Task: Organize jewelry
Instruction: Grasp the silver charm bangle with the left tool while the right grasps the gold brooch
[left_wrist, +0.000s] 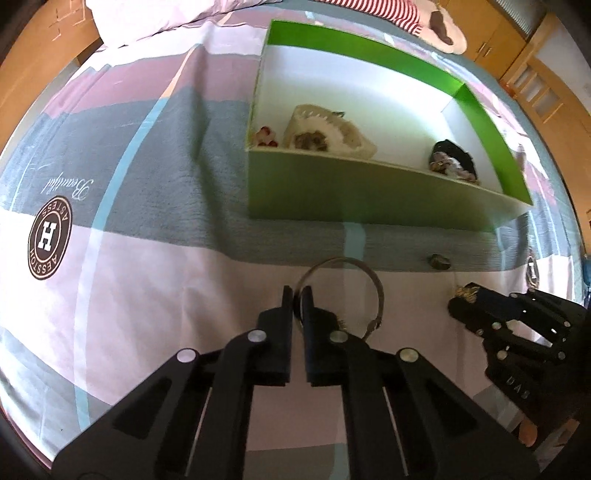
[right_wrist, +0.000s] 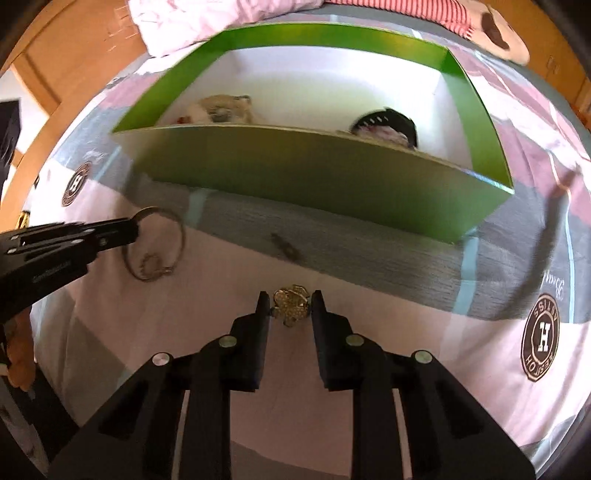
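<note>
Bedspread (left_wrist: 155, 288) in pink, grey, white blocks lying under everything. Green box (left_wrist: 369, 199) sitting on it, holding jewelry pieces against near wall. Left gripper (left_wrist: 297, 295) pinching rim of metal bangle (left_wrist: 375, 284), jaws nearly together. Right gripper (right_wrist: 290, 299) straddling gold brooch (right_wrist: 291, 304), pads just beside it, contact unclear. Small dark piece (left_wrist: 439, 261) lying near box.
</note>
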